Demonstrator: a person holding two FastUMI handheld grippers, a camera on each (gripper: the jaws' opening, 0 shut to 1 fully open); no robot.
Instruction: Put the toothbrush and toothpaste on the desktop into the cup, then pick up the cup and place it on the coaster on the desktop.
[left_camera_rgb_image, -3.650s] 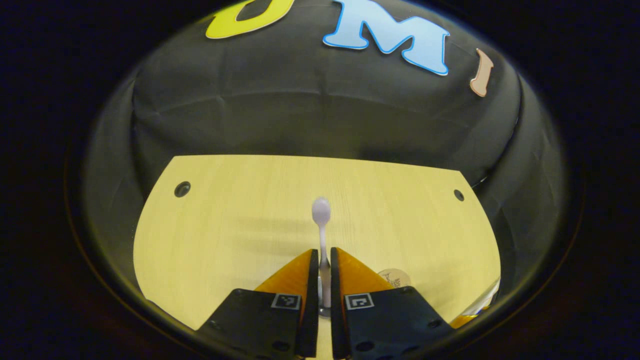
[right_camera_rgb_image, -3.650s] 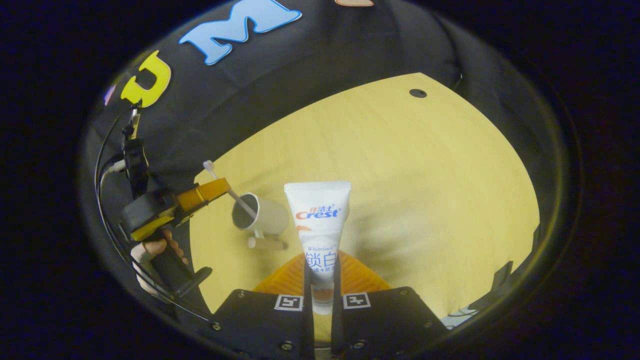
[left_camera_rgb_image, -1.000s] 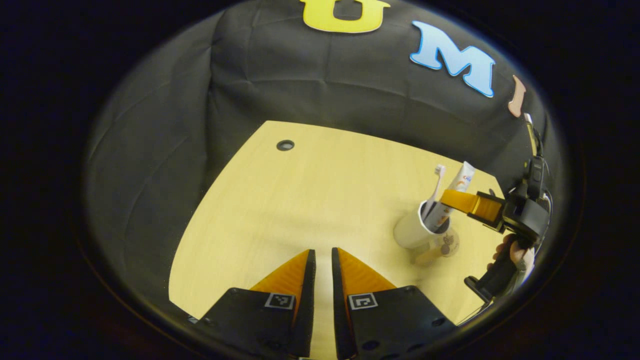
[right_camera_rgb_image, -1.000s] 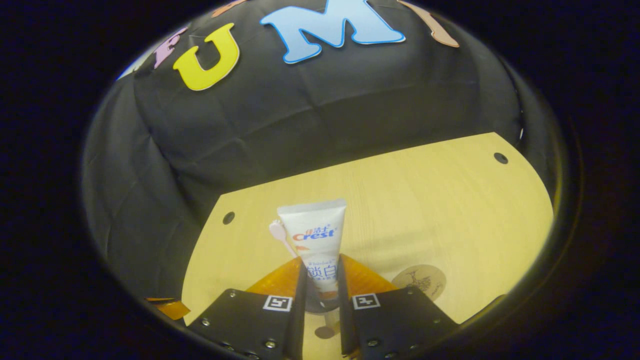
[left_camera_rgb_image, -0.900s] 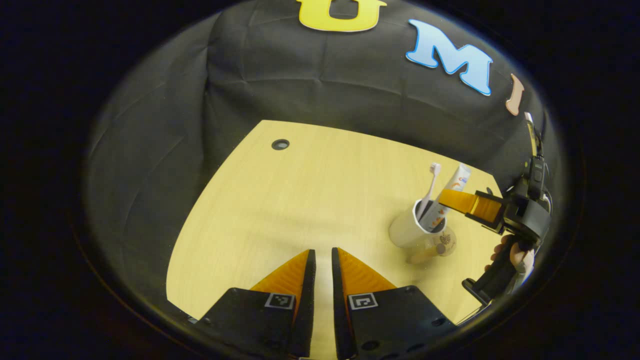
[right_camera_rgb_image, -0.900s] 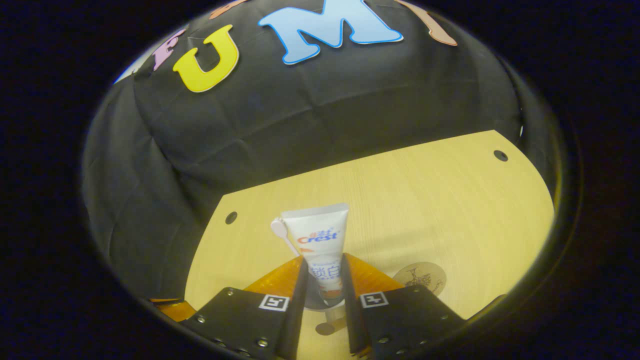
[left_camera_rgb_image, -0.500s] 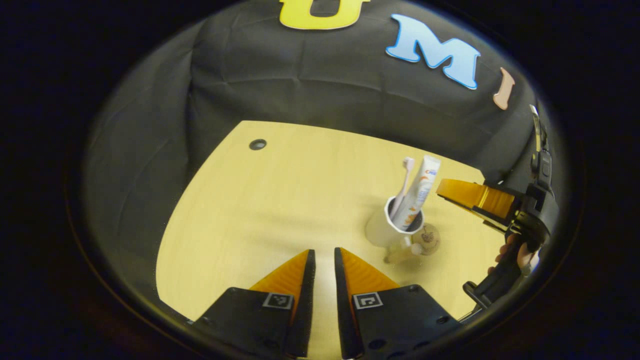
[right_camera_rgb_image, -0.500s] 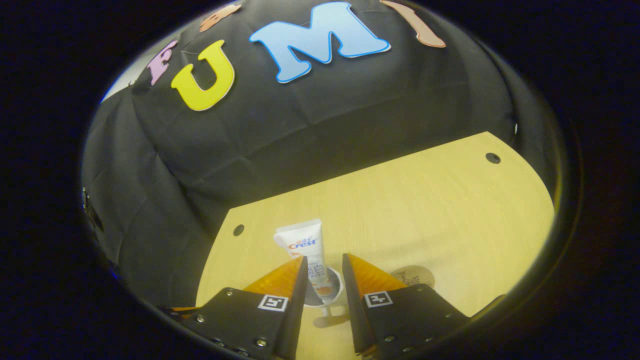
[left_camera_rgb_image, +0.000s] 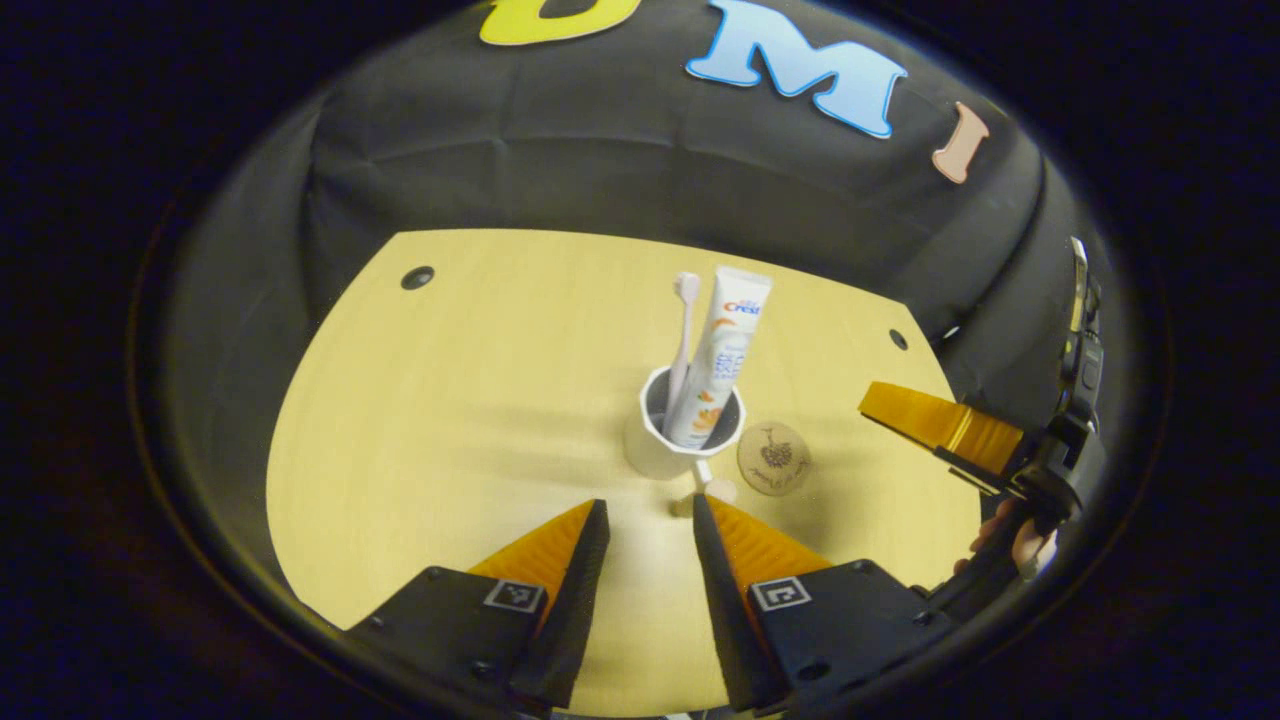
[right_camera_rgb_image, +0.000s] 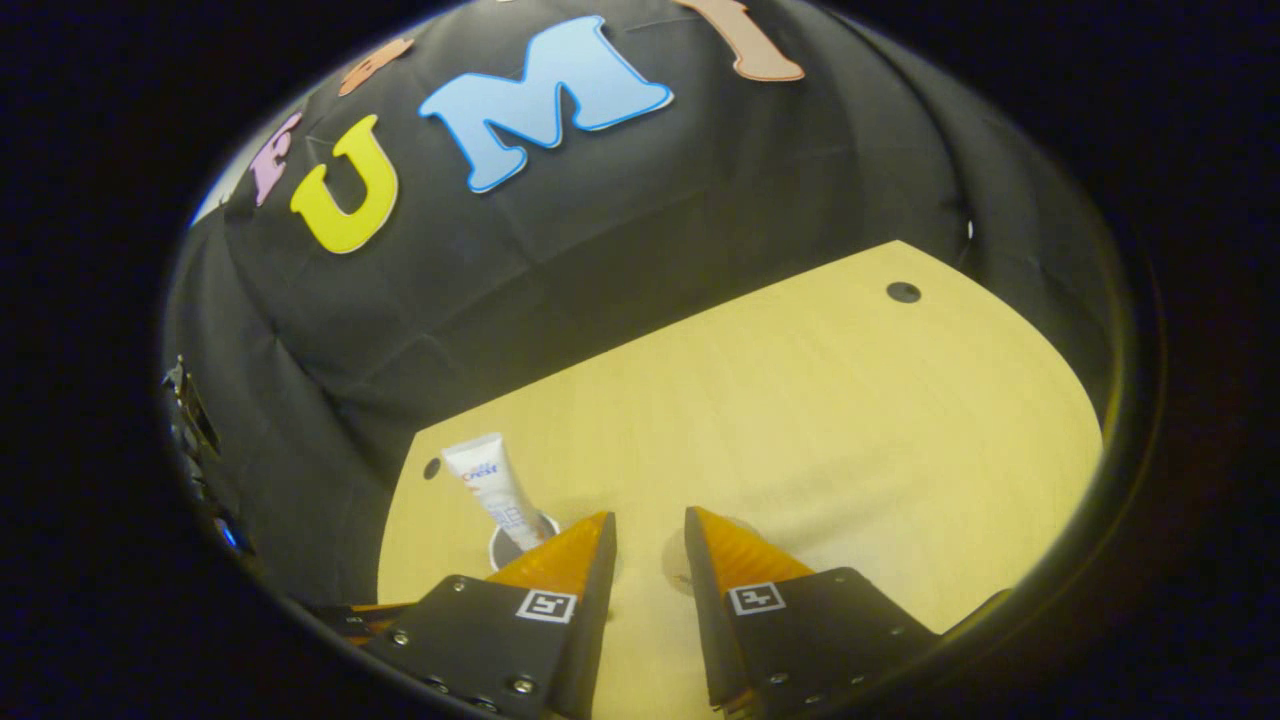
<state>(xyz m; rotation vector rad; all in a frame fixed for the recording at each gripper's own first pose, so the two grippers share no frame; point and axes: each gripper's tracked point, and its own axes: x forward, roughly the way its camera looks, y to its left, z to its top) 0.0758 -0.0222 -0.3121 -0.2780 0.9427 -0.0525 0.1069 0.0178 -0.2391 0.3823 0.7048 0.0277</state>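
A pale wooden surface (left_camera_rgb_image: 450, 400) sits inside a booth draped in black cloth. Near its middle stands a white cup (left_camera_rgb_image: 660, 445), upright, holding both a toothbrush (left_camera_rgb_image: 683, 330) and a tube of toothpaste (left_camera_rgb_image: 722, 350); the two lean side by side against the cup's far rim, their tops rising well above it. Just beside the cup, to its right in the left gripper view, lies a round coaster (left_camera_rgb_image: 774, 458) — flat on the wood, with the cup not on it.

The left claw (left_camera_rgb_image: 645, 525) hovers in front of the cup with its fingers parted and nothing between them. The right claw (right_camera_rgb_image: 650, 535) is likewise released, its fingers spread and gripping nothing. In the right gripper view the toothpaste (right_camera_rgb_image: 490, 490) pokes up from the cup (right_camera_rgb_image: 520, 535), which is partly hidden behind that claw's left finger. In the left gripper view the right claw (left_camera_rgb_image: 945, 425) shows off to the right of the coaster, with a hand (left_camera_rgb_image: 1020, 535) on its grip.
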